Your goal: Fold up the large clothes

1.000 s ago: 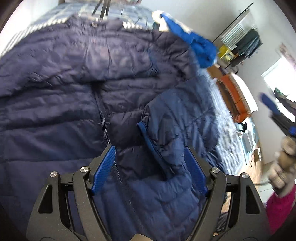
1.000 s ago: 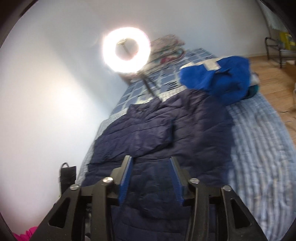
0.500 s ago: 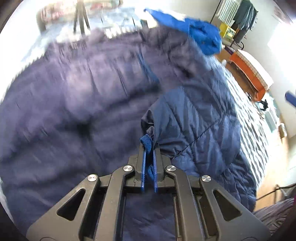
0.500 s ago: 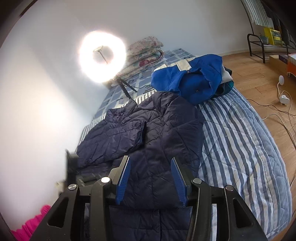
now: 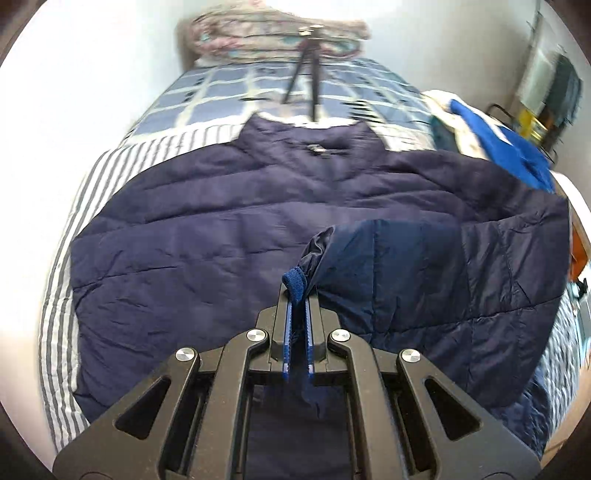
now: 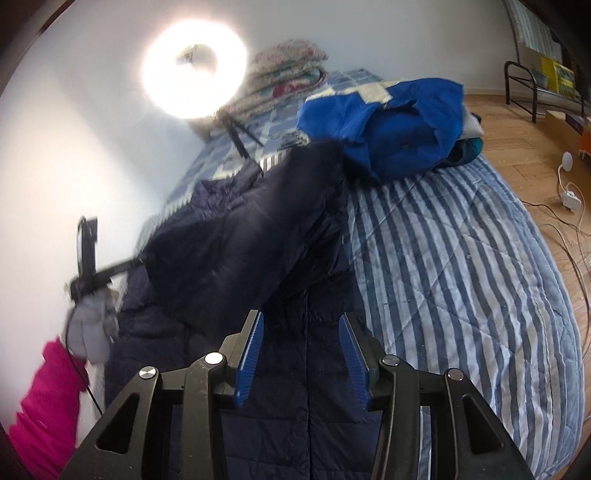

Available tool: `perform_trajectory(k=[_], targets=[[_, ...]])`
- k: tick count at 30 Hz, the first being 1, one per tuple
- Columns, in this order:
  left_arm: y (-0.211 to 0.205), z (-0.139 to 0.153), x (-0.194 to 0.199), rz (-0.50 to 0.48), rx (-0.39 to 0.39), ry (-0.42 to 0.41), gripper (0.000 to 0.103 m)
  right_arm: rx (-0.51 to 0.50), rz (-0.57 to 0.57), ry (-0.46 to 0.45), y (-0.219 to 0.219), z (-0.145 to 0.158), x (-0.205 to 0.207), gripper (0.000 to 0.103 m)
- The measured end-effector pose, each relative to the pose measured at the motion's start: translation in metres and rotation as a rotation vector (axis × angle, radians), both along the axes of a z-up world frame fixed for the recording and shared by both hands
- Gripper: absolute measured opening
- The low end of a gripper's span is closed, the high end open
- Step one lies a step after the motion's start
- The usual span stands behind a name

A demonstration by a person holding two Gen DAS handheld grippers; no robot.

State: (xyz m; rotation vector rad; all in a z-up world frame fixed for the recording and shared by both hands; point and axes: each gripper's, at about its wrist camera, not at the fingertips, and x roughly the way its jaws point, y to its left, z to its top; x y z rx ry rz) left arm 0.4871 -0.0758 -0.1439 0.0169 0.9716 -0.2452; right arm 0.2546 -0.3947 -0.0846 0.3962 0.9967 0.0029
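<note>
A large navy quilted jacket (image 5: pixel 207 221) lies spread on the striped bed, collar toward the far end. My left gripper (image 5: pixel 297 302) is shut on the blue knit cuff (image 5: pixel 294 283) of its right sleeve (image 5: pixel 443 266), which is lifted and drawn across the jacket's body. In the right wrist view the same sleeve (image 6: pixel 236 243) hangs raised over the jacket (image 6: pixel 306 406), stretched toward the left gripper (image 6: pixel 136 261) at the far left. My right gripper (image 6: pixel 302 350) is open and empty, above the jacket's front zip.
A bright blue garment (image 6: pixel 399 122) lies heaped at the far right of the striped bed (image 6: pixel 461 277). A ring light (image 6: pixel 194 70) on a small tripod (image 5: pixel 306 74) stands beyond the collar, with folded blankets (image 5: pixel 273 33) behind. Wooden floor with cables (image 6: pixel 546 177) lies right.
My left gripper closed on the sleeve cuff, then lifted and pulled the sleeve across the jacket. My right gripper stayed open and shifted over the jacket's lower front.
</note>
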Motion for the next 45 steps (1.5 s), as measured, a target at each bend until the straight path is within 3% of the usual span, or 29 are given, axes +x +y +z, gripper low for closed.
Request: perform_trajectory(k=[11, 20, 25, 27, 30, 35, 37, 39, 41, 45], targets=[[0.064, -0.023, 0.044, 0.161, -0.056, 0.0, 0.004, -0.114, 0.048, 0.148, 0.027, -0.055, 0.029, 0.039], [0.1, -0.057, 0.05, 0.232, -0.106, 0.068, 0.004, -0.121, 0.04, 0.202, 0.027, -0.078, 0.041, 0.037], [0.088, -0.053, 0.063, 0.205, -0.043, 0.037, 0.004, -0.14, 0.059, 0.223, 0.034, -0.086, 0.044, 0.035], [0.088, -0.05, 0.062, 0.196, -0.02, 0.045, 0.013, -0.133, 0.06, 0.215, 0.036, -0.083, 0.043, 0.035], [0.102, -0.035, 0.048, 0.206, -0.031, 0.024, 0.031, -0.136, 0.063, 0.182, 0.037, -0.074, 0.04, 0.035], [0.13, 0.003, 0.004, 0.188, -0.051, 0.001, 0.034, -0.147, 0.046, 0.068, 0.038, -0.048, 0.022, 0.035], [0.137, 0.018, -0.018, 0.169, -0.049, -0.008, 0.047, -0.167, 0.041, 0.036, 0.038, -0.038, 0.016, 0.036], [0.142, 0.033, -0.046, 0.142, -0.056, -0.022, 0.061, -0.184, 0.039, 0.001, 0.039, -0.026, 0.008, 0.044], [0.146, 0.045, -0.075, 0.116, -0.06, -0.029, 0.066, -0.201, 0.045, -0.043, 0.039, -0.014, -0.002, 0.066], [0.157, 0.057, -0.128, 0.085, -0.084, 0.004, 0.066, -0.259, 0.07, -0.141, 0.04, 0.014, -0.024, 0.067]])
